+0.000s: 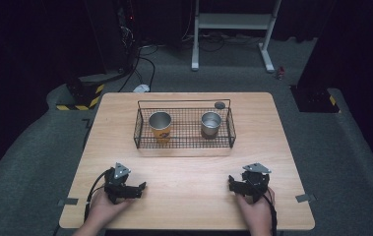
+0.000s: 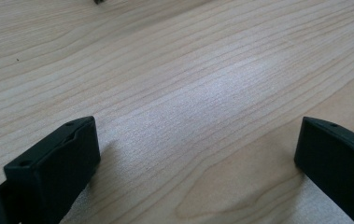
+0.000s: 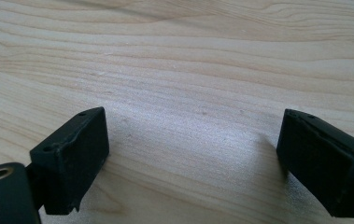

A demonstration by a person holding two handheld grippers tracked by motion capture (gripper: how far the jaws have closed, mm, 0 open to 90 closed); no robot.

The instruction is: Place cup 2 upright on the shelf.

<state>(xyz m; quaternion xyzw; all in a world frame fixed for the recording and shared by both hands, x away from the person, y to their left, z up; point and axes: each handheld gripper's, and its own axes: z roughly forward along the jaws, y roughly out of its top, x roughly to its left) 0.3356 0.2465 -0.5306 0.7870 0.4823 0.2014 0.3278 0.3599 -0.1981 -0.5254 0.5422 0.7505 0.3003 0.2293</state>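
Note:
A black wire basket (image 1: 147, 140) stands on the far half of the wooden table (image 1: 189, 167). Inside it, a yellow-orange cup (image 1: 160, 126) stands at the left and a metal cup (image 1: 210, 124) at the right. A small dark round lid (image 1: 219, 105) lies behind the basket's right corner. My left gripper (image 1: 142, 187) rests near the front left, held by a hand, open over bare wood (image 2: 198, 140). My right gripper (image 1: 231, 183) rests near the front right, also open, with only wood between its jaws (image 3: 193, 140).
Grey tape patches (image 1: 68, 201) mark the table's front corners. Beyond the table are a white stand frame (image 1: 233, 22), cables on the floor (image 1: 139, 69) and yellow-black striped bases (image 1: 83, 101). Bare wood lies between the grippers and the basket.

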